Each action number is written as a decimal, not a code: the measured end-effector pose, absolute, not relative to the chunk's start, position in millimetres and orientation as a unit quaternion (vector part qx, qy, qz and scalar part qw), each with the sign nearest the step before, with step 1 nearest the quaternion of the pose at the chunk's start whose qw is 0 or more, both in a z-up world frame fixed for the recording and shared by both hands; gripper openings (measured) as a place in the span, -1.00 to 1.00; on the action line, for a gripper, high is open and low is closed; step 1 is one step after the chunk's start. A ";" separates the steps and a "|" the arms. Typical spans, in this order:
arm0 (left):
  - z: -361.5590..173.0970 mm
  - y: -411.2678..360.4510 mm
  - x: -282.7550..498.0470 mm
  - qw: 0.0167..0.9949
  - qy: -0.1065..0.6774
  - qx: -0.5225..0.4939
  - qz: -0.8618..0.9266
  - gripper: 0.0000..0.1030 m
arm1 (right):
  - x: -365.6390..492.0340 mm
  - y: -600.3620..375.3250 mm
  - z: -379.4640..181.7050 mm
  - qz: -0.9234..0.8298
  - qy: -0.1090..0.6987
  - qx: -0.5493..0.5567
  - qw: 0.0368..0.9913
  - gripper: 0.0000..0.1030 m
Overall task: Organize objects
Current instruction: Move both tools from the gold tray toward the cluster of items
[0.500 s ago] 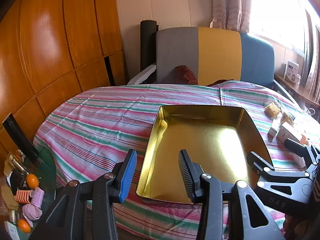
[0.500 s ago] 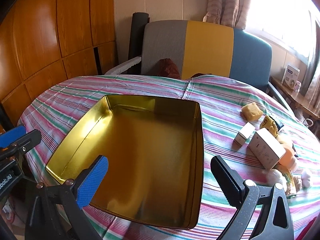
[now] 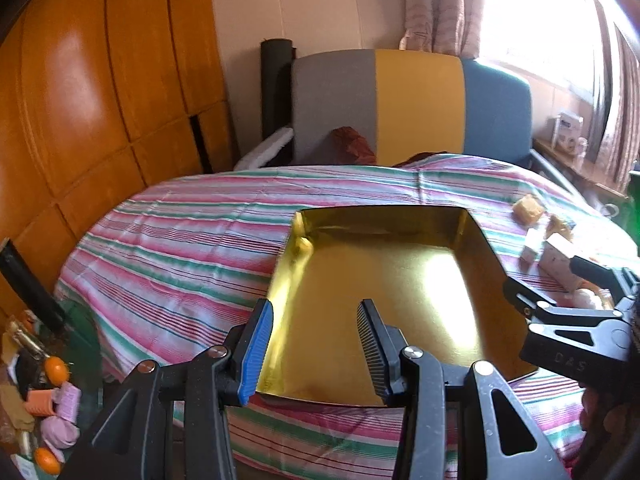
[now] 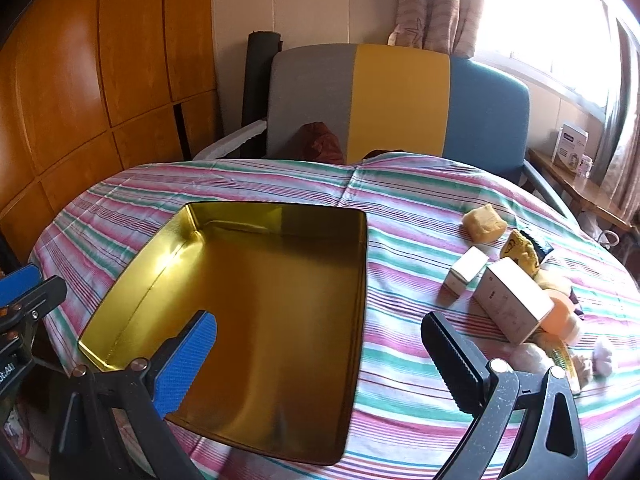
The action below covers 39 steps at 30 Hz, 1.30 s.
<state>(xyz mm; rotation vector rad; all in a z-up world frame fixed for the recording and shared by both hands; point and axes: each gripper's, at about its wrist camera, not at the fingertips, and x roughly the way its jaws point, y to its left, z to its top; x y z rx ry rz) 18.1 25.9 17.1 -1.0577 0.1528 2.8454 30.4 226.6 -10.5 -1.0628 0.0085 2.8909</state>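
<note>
An empty gold tin tray [image 3: 380, 213] [image 4: 280, 209] lies on the striped tablecloth. My left gripper [image 3: 316, 340] hovers over its near edge, open, with nothing between the pads. Over the tray's near right corner, my right gripper [image 4: 320, 360] stands wide open and empty; it also shows at the right of the left wrist view [image 3: 550, 280]. Right of the tray lie a yellow sponge block [image 4: 482, 224], a small white box [image 4: 464, 270], a larger white box [image 4: 512, 304], a yellow packet [image 4: 520, 252], a peach ball [image 4: 564, 312] and pale puffs [image 4: 528, 356].
A grey, yellow and blue chair [image 4: 400, 96] stands behind the table. Wooden panels [image 3: 80, 100] line the left wall. A low shelf at the lower left [image 3: 48, 392] holds oranges and hair rollers. A side ledge with a box [image 4: 570, 148] runs under the window.
The tray sits slightly further left in both views, so both grippers have drifted a little to the right. Neither gripper's jaw gap has visibly changed.
</note>
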 end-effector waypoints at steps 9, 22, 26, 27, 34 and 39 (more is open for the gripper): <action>12.5 37.4 11.8 0.095 0.026 -0.371 0.923 -0.15 | 34.7 247.4 2.1 0.937 -0.006 -0.343 0.066 0.99; 9.9 71.6 9.1 0.120 0.053 -0.381 0.915 -0.15 | 43.2 280.2 13.0 0.940 -0.007 -0.329 0.093 0.99; 9.4 80.6 8.2 0.132 0.057 -0.385 0.912 -0.15 | 43.4 290.1 12.2 0.939 -0.005 -0.329 0.099 0.99; 9.4 83.9 7.3 0.135 0.058 -0.385 0.911 -0.15 | 43.5 291.9 12.2 0.939 -0.005 -0.329 0.100 0.99; 11.5 106.3 3.2 0.172 0.062 -0.389 0.903 -0.15 | 43.4 312.2 13.4 0.937 -0.008 -0.328 0.116 0.99; 11.6 123.1 1.1 0.200 0.066 -0.394 0.895 -0.15 | 43.4 322.7 14.8 0.935 -0.013 -0.331 0.127 0.99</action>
